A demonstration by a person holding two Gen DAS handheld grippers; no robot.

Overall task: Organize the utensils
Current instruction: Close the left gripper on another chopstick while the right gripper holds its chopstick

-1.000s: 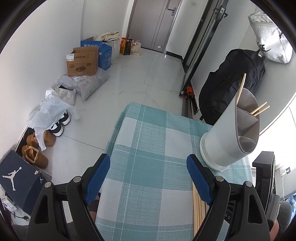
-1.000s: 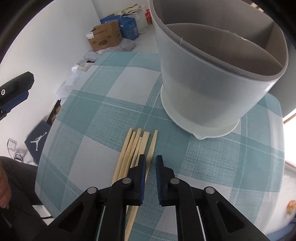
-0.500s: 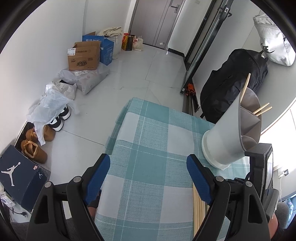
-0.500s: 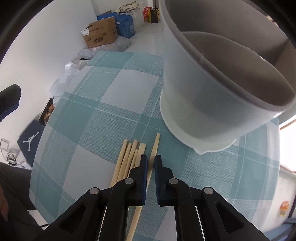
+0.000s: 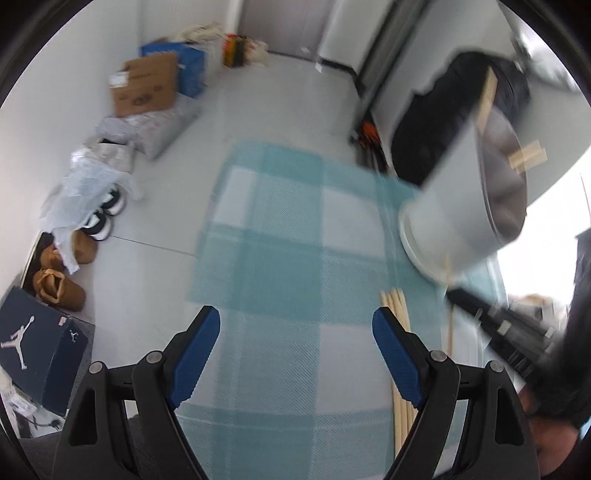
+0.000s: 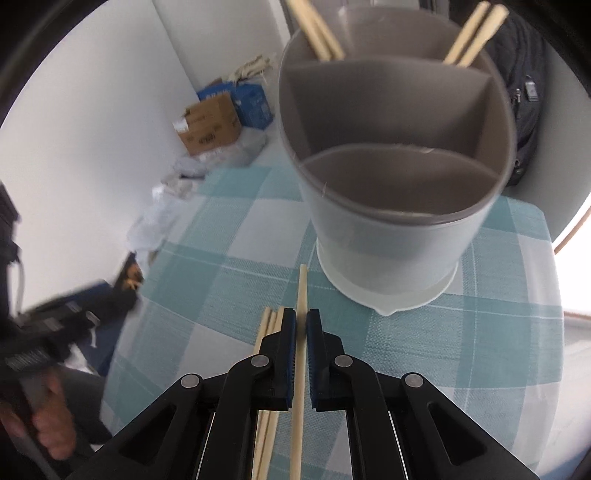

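My right gripper (image 6: 301, 323) is shut on one wooden chopstick (image 6: 302, 284), lifted above the checked tablecloth (image 6: 221, 280) and pointing at the grey utensil holder (image 6: 391, 206). The holder has several compartments; chopsticks stand in its two far ones (image 6: 317, 29). A bundle of loose chopsticks (image 6: 269, 325) lies on the cloth under the gripper. In the left wrist view my left gripper (image 5: 295, 332) is open and empty over the cloth, with the holder (image 5: 461, 206) at the right and the loose chopsticks (image 5: 397, 306) beside its right finger.
The table is small, with its edges close on the left and far sides (image 5: 207, 221). Beyond it the floor holds boxes (image 5: 147, 85), shoes (image 5: 59, 284) and a black backpack (image 5: 436, 122). The right gripper (image 5: 498, 328) shows blurred at the left view's right.
My right gripper has lifted one chopstick off the bundle and risen, so the holder's compartments now show from above. The left gripper's view has shifted and blurred; it stays open.
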